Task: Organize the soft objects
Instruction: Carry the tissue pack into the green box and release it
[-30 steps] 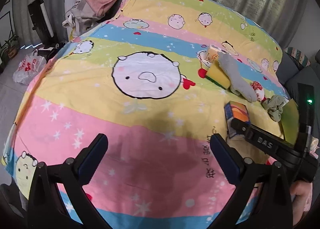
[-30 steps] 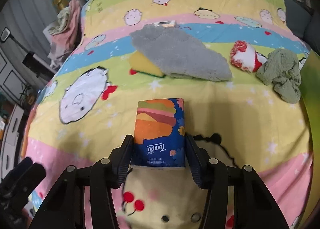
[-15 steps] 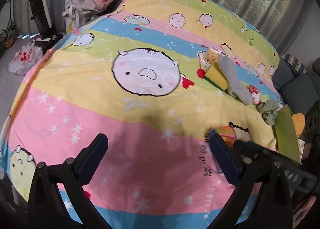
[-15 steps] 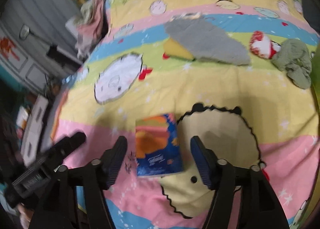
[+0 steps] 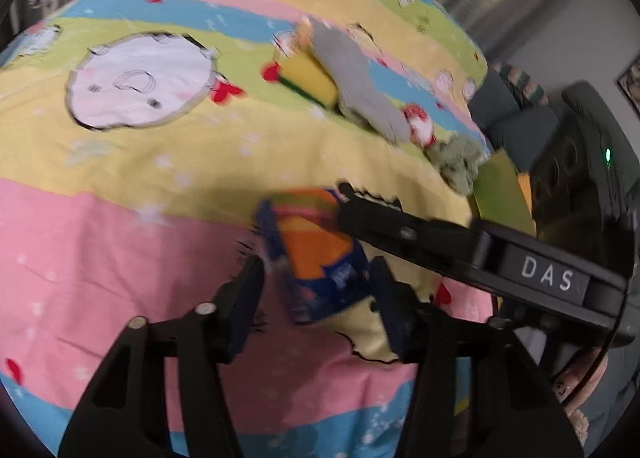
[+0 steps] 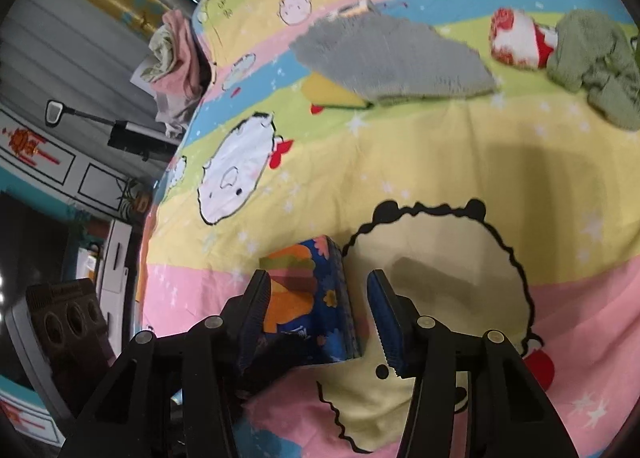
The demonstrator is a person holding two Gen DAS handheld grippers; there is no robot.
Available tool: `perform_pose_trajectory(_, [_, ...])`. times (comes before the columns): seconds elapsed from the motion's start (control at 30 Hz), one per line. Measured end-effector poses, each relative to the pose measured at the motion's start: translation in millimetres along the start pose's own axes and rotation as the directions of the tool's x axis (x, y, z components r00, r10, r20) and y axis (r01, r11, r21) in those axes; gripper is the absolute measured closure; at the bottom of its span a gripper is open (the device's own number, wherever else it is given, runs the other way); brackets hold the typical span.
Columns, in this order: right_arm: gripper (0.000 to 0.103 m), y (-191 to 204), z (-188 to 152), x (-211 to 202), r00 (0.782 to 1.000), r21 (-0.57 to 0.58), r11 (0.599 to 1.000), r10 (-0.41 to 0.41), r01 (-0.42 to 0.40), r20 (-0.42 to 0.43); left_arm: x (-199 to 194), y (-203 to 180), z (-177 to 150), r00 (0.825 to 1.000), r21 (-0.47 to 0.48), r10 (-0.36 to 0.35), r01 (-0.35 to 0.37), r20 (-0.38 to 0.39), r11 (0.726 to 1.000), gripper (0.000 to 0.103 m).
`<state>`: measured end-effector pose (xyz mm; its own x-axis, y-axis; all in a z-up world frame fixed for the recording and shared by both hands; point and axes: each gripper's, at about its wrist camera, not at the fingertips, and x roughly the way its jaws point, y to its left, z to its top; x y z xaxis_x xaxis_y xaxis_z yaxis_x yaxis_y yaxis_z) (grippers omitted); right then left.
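Since a second ago, both claws are converging on the tissue pack (image 5: 316, 258), which is no longer being pinched by the right claw (image 6: 320, 316); the left claw (image 5: 316, 304) is now framing it after hovering over bare pink bedding.

Spreading across both views is the bed (image 5: 120, 185), covered in a striped cartoon quilt of pink, yellow, green and blue bands. A large white pig face is printed on it at about 10 o'clock in the left wrist view. A grey fluffy cloth (image 6: 392, 57) is lying toward 12 o'clock in the right wrist view, draped partly over a yellow sponge (image 6: 328, 95). At about 1 o'clock in that view a crumpled green cloth (image 6: 592, 65) is sitting just beside a red-and-white soft item (image 6: 516, 37). A heap of pink and pale clothes (image 6: 176, 57) is resting at the bed's far corner near 10 o'clock.

Lying flat on the quilt, the tissue pack is sitting at the edge of a yellow cartoon face print. The left claw is released, its fingers standing on either side of the pack with a gap on each side. The right claw is also released: its left finger is touching or nearly touching the pack's side, while the right finger is standing clear of it. In the left wrist view, the right claw's finger is reaching in from 3 o'clock, its tip by the pack's far end.
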<state>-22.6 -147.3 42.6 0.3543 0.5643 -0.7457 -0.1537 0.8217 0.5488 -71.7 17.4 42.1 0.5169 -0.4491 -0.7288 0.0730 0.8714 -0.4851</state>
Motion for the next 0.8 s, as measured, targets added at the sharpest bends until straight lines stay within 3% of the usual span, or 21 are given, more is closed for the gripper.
perform_pose_trajectory(0.1, [0.05,-5.4,-0.4,14.0,0.998,0.025,0.999,0.023,-0.022,-0.05,16.8,-8.8,-4.6,0.999,0.014,0.0,0.001,-0.049,1.0,0.06])
perform_pose_trajectory(0.33, [0.051,-5.8,-3.4,7.3,0.999,0.018,0.999,0.03,-0.029,-0.022,17.5,-20.7,-6.3,0.999,0.072,0.04,-0.039,-0.013,0.997,0.062])
perform_pose_trajectory(0.53, [0.051,2.1,-7.3,-37.8,0.994,-0.034,0.998,0.05,-0.046,0.098,-3.7,-44.9,-7.5,0.997,0.139,0.047,-0.056,0.064,0.989,0.062])
perform_pose_trajectory(0.63, [0.051,-0.4,-5.4,-70.1,0.983,-0.064,0.998,0.039,-0.028,0.178,-14.8,-62.7,-7.3,0.994,0.177,0.019,-0.038,0.106,0.984,0.063])
perform_pose_trajectory(0.8, [0.051,-26.0,-4.9,-119.9,0.955,-0.013,1.0,0.023,-0.021,0.297,-17.4,-108.0,0.0,0.99,0.254,-0.055,0.02,0.132,0.967,0.063])
